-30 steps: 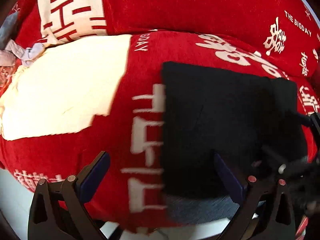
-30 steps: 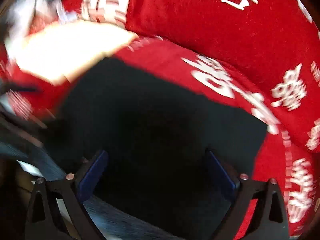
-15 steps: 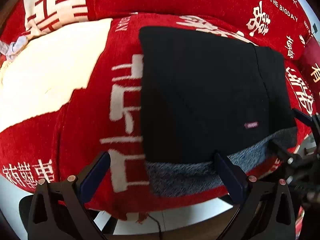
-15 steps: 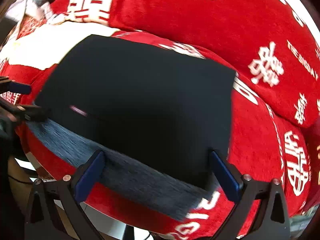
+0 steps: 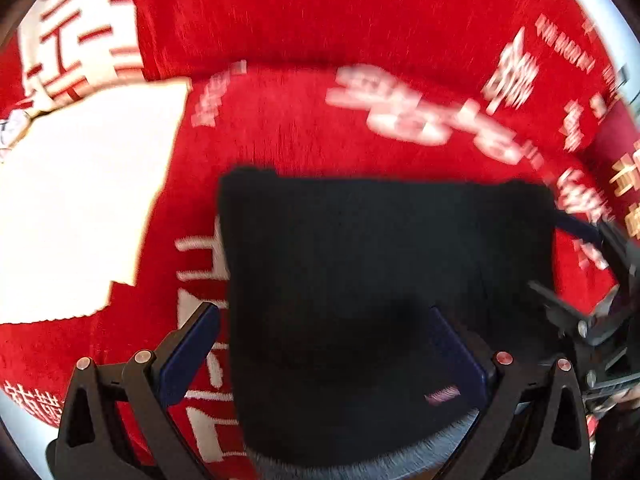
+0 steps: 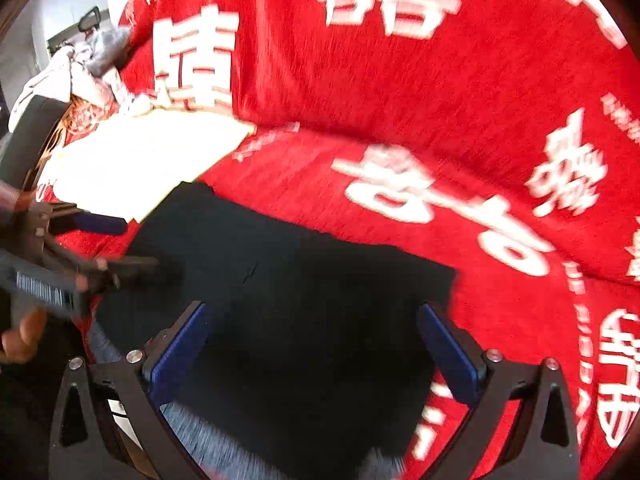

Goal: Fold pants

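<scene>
the folded black fabric pants [image 5: 380, 288] are lying flat on the seat of a red plush sofa cover with white characters [image 5: 320, 128], their grey fleecy lining [image 6: 208, 440] showing along the near edge. the left claw [image 5: 324, 344] is hovering over the pants' left edge, fingers spread wide and gripping nothing. the right claw [image 6: 316, 344] is hanging over the pants too, equally wide and empty. a cream folded cloth [image 5: 80, 200] is sitting just beside the pants.
</scene>
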A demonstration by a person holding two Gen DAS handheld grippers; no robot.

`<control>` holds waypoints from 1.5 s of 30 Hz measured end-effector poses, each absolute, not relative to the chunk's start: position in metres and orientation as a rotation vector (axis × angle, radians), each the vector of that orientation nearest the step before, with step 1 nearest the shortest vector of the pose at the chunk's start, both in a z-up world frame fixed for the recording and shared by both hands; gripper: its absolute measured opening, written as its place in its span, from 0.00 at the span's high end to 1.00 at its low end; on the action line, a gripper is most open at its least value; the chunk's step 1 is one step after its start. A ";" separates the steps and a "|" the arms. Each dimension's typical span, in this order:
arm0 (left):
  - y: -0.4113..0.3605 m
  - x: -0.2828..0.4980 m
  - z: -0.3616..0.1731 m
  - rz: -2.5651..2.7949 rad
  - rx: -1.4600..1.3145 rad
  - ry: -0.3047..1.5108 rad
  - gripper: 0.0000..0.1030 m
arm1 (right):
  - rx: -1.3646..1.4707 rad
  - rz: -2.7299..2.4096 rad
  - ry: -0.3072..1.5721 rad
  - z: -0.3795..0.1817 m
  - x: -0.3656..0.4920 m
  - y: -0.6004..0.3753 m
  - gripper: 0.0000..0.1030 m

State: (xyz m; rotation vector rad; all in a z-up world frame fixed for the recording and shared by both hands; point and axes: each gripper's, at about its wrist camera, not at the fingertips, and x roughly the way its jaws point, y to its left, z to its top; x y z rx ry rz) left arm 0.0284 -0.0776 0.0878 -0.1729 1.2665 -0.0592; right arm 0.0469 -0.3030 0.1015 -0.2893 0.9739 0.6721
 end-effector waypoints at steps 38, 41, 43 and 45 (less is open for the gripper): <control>-0.069 0.010 0.068 -0.255 -0.293 1.261 0.19 | 0.130 0.719 1.194 0.024 0.041 -0.345 0.00; -0.073 0.006 0.076 -0.245 -0.242 1.236 0.28 | 0.111 0.684 1.218 0.033 0.042 -0.339 0.06; -0.072 0.004 0.080 -0.249 -0.242 1.215 0.33 | 0.082 0.688 1.197 0.040 0.036 -0.338 0.16; -0.069 0.002 0.082 -0.253 -0.259 1.199 0.37 | 0.078 0.688 1.187 0.047 0.033 -0.342 0.32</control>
